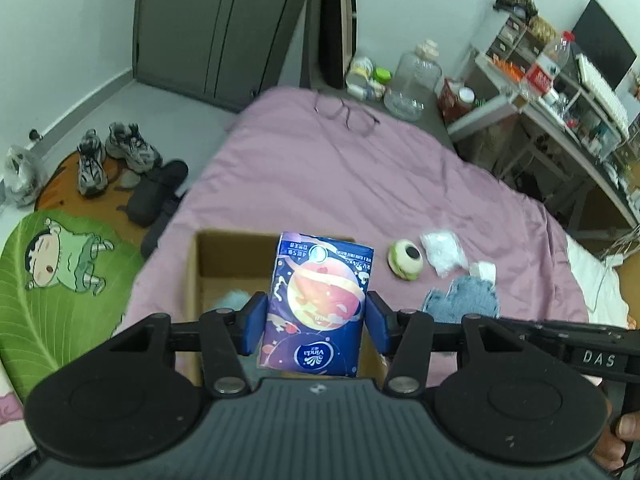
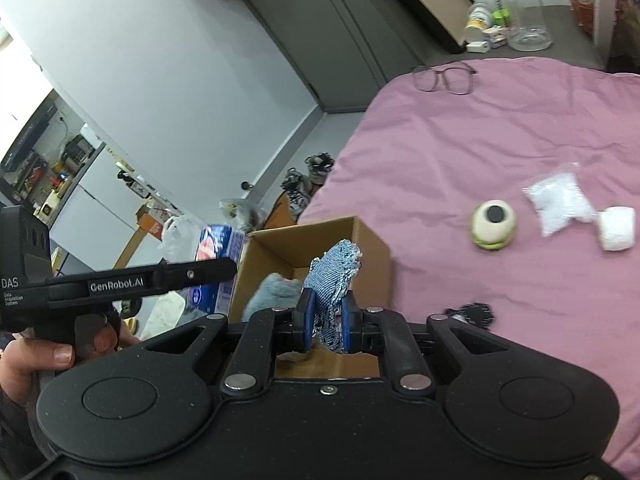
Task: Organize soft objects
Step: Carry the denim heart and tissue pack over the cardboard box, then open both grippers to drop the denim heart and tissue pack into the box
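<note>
Left claw is part-way open and clamped by its blue pads on the sides of a tissue pack, a purple-blue packet printed with a planet, held upright so its flat face looks back at the camera. It hangs over the open cardboard box that sits on the pink bed cover, which reads as a carry to the box for dropping in. Gripping the pack across its narrow sides keeps the soft packet from folding. Right claw is squeezed nearly closed on a scrap of frayed denim cloth; thin fabric needs that tight pinch, and the cloth stands up between the pads, above the near edge of the same box. A fluffy grey-blue soft thing already lies inside the box, just beyond and left of the denim. In the left view a denim piece shows just right of the claw, beside the other tool's black body. Still out on the bed, well apart from both claws, are a round cream-and-green toy, a clear bag of white stuffing and a small white wad touching that bag. A pair of glasses lies near the far edge of the bed.
</note>
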Tool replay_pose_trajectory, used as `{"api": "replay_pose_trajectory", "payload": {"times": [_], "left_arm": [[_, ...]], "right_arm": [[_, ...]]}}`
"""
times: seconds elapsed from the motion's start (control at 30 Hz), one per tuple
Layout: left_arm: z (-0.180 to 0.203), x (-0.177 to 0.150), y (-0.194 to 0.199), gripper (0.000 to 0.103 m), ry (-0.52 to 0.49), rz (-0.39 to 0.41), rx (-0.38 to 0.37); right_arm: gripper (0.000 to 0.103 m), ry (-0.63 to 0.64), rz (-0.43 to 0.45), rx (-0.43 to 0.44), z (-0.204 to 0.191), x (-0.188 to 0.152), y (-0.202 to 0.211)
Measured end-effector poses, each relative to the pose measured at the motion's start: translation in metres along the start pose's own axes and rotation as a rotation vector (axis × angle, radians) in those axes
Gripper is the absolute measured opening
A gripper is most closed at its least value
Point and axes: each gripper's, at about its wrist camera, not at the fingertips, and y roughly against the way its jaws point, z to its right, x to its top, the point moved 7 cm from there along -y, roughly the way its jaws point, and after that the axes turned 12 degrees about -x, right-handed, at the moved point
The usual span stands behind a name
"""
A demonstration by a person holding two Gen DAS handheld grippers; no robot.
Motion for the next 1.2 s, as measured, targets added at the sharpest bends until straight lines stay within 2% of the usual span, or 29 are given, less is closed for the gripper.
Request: {"api": "replay_pose_trajectory", "payload": {"times": [0.17,0.4,0.97,1.07,1.2], "left_arm": [[-0.017,0.004,0.003,0.051,0.0,0.025,0.039],[-0.021,0.002,-0.009,0.051,-0.008,0.002,0.056],[-0.044,0.004,-0.058,0.052,-0.029,-0.071,0.032],[-0.049,0.005,-0.067,0.055,-0.021,-0.093,0.022],[-0.056,0.008,-0.065,0.063,0.007,-0.083,0.026]], "right_arm": [[0.014,0.016,0.002,0.01,-0.014,0.001,-0.008],[0.014,0.025,0.003,0.0,-0.024,0.001,-0.016],[0.014,0.021,-0.07,-0.017,-0.027,0.004,-0.069],[0.014,0.023,-0.084,-0.02,-0.028,0.005,-0.077],[0.014,0.025,-0.104,-0.016,-0.031,0.005,-0.086]]}}
